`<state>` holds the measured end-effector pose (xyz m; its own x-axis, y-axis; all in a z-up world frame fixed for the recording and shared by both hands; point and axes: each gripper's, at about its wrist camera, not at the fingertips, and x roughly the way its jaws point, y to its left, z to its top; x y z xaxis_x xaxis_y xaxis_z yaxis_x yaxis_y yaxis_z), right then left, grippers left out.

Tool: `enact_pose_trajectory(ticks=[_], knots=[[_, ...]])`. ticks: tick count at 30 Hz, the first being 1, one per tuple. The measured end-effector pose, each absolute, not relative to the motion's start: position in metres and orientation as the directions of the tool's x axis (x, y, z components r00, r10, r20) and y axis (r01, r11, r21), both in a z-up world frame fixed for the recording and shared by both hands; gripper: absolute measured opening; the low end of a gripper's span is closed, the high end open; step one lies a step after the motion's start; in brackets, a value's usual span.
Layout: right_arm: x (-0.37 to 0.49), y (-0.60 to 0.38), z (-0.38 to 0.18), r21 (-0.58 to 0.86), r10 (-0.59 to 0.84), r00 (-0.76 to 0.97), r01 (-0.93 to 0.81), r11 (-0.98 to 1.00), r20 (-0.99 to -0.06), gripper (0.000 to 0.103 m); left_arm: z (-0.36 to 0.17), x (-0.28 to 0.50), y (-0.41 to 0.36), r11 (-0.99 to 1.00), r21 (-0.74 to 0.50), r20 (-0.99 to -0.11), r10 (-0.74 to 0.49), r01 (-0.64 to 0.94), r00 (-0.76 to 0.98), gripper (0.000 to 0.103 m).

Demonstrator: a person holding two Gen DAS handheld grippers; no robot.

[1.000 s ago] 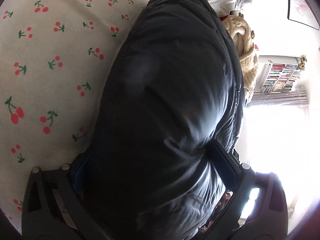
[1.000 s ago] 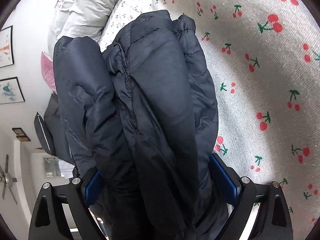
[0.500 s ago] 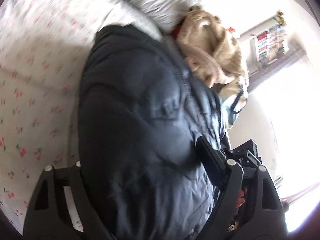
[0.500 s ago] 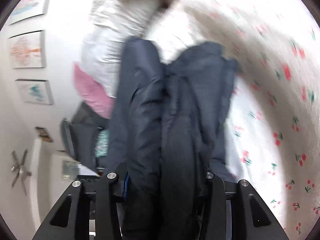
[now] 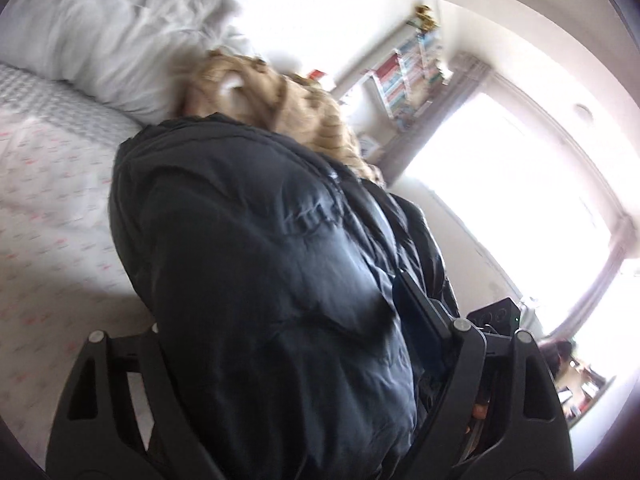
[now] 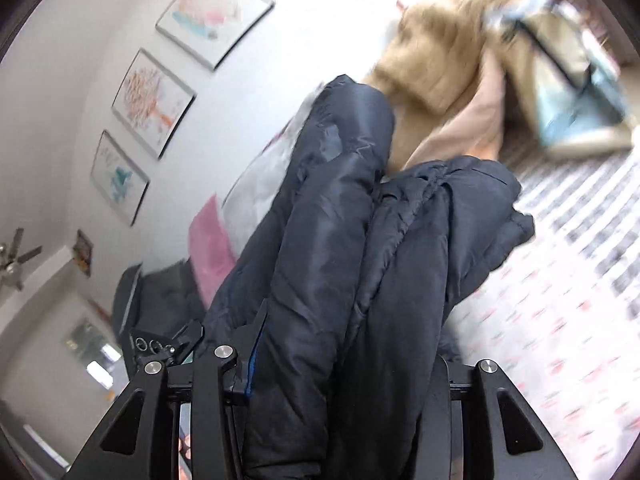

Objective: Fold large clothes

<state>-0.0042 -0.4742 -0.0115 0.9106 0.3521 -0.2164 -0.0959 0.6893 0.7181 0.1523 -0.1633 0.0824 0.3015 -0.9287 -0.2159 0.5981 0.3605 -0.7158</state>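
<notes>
The bed [image 5: 52, 208], with a white sheet of small red prints, fills the left of the left wrist view and the lower right of the right wrist view; all is blurred there. The dark padded jacket [image 5: 260, 280] is the largest thing in front of it. In the left wrist view the jacket covers the centre, from the bottom edge up to the middle, and it hangs clear above the sheet. In the right wrist view the same jacket [image 6: 360, 280] stands as two thick folds from the bottom edge to the upper centre.

A grey-white pillow [image 5: 112, 36] lies at the upper left of the left wrist view. Just beside it, behind the top of the jacket, is a tan knitted garment [image 5: 280, 108]. Three framed pictures [image 6: 152, 104] hang on the wall at the upper left of the right wrist view. A bookshelf [image 5: 404, 80] is at the upper right of the left wrist view, beside a bright window.

The left gripper [image 5: 280, 344] is wide apart and its fingers press on a thick bundle of the jacket. The right gripper [image 6: 344, 360] is about half closed and clamps the two folds of the jacket
</notes>
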Motion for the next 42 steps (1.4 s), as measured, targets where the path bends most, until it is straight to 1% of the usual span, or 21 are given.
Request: enact_pose_trajectory(ticks=[1,2,3,4,5,6,7,8,9,10,13,15,18,20,23,26,29,31,34,39,42], knots=[[-0.004,-0.475,-0.010,0.715,0.327,0.918,-0.073,0.695,-0.224,0.044,0.079,0.156,-0.175,0.358,-0.718,-0.221,-0.931,0.597,0.291,0.083],[-0.004,-0.480,-0.012,0.713,0.295,0.922,-0.031,0.701,-0.250,0.047,0.073,0.162,-0.189,0.370,-0.723,-0.250,-0.927,0.583,0.279,0.084],[-0.004,-0.489,-0.022,0.709,0.253,0.916,0.046,0.704,-0.310,0.049,0.065,0.167,-0.198,0.387,-0.729,-0.282,-0.921,0.565,0.268,0.087],[-0.001,-0.496,-0.033,0.702,0.221,0.899,0.121,0.702,-0.377,0.057,0.052,0.172,-0.207,0.408,-0.735,-0.324,-0.913,0.541,0.247,0.096],[0.005,-0.503,-0.050,0.681,0.190,0.861,0.220,0.698,-0.472,0.068,0.032,0.180,-0.221,0.457,-0.737,-0.405,-0.888,0.497,0.215,0.099],[0.017,-0.510,-0.081,0.624,0.154,0.768,0.367,0.690,-0.621,0.071,0.015,0.184,-0.231,0.508,-0.728,-0.476,-0.858,0.460,0.194,0.099],[0.023,-0.514,-0.099,0.590,0.145,0.710,0.433,0.682,-0.689,0.077,-0.004,0.187,-0.237,0.559,-0.712,-0.543,-0.822,0.426,0.170,0.099],[0.030,-0.518,-0.126,0.574,0.169,0.643,0.495,0.653,-0.747,0.087,-0.022,0.190,-0.242,0.591,-0.700,-0.590,-0.795,0.400,0.140,0.099],[0.028,-0.526,-0.147,0.652,0.239,0.658,0.500,0.570,-0.714,0.087,-0.033,0.189,-0.241,0.589,-0.710,-0.589,-0.797,0.385,0.133,0.099],[0.022,-0.532,-0.150,0.686,0.244,0.685,0.498,0.530,-0.686,0.087,-0.037,0.188,-0.236,0.588,-0.719,-0.581,-0.801,0.370,0.145,0.099],[0.010,-0.534,-0.134,0.657,0.196,0.688,0.507,0.559,-0.698,0.087,-0.033,0.187,-0.223,0.594,-0.736,-0.578,-0.801,0.325,0.155,0.099],[0.001,-0.527,-0.124,0.616,0.152,0.686,0.505,0.605,-0.711,0.087,-0.021,0.175,-0.216,0.622,-0.704,-0.608,-0.777,0.343,0.163,0.099],[-0.009,-0.528,-0.106,0.620,0.109,0.727,0.486,0.616,-0.678,0.087,0.000,0.156,-0.204,0.660,-0.633,-0.645,-0.739,0.406,0.194,0.100],[-0.021,-0.522,-0.084,0.598,0.065,0.741,0.483,0.640,-0.669,0.087,0.012,0.139,-0.192,0.688,-0.573,-0.674,-0.705,0.446,0.220,0.100],[-0.023,-0.505,-0.062,0.581,0.064,0.762,0.434,0.689,-0.645,0.089,0.020,0.118,-0.175,0.750,-0.470,-0.737,-0.624,0.466,0.260,0.100],[-0.028,-0.468,-0.038,0.502,0.039,0.757,0.394,0.770,-0.653,0.094,0.026,0.097,-0.166,0.797,-0.384,-0.787,-0.546,0.466,0.286,0.100],[-0.041,-0.433,-0.030,0.400,-0.042,0.730,0.421,0.814,-0.682,0.094,0.030,0.073,-0.155,0.825,-0.340,-0.799,-0.506,0.450,0.325,0.101],[-0.053,-0.412,-0.032,0.342,-0.064,0.711,0.413,0.844,-0.700,0.094,0.028,0.061,-0.150,0.845,-0.332,-0.808,-0.484,0.419,0.336,0.102],[-0.071,-0.386,-0.046,0.290,-0.068,0.691,0.388,0.875,-0.720,0.094,0.022,0.042,-0.147,0.854,-0.309,-0.822,-0.461,0.419,0.335,0.102],[-0.092,-0.359,-0.073,0.193,-0.147,0.657,0.417,0.888,-0.739,0.094,0.010,0.011,-0.148,0.879,-0.179,-0.819,-0.382,0.441,0.429,0.102],[-0.097,-0.349,-0.082,0.161,-0.172,0.643,0.426,0.890,-0.747,0.094,0.001,0.003,-0.151,0.867,-0.171,-0.832,-0.382,0.468,0.403,0.102]])
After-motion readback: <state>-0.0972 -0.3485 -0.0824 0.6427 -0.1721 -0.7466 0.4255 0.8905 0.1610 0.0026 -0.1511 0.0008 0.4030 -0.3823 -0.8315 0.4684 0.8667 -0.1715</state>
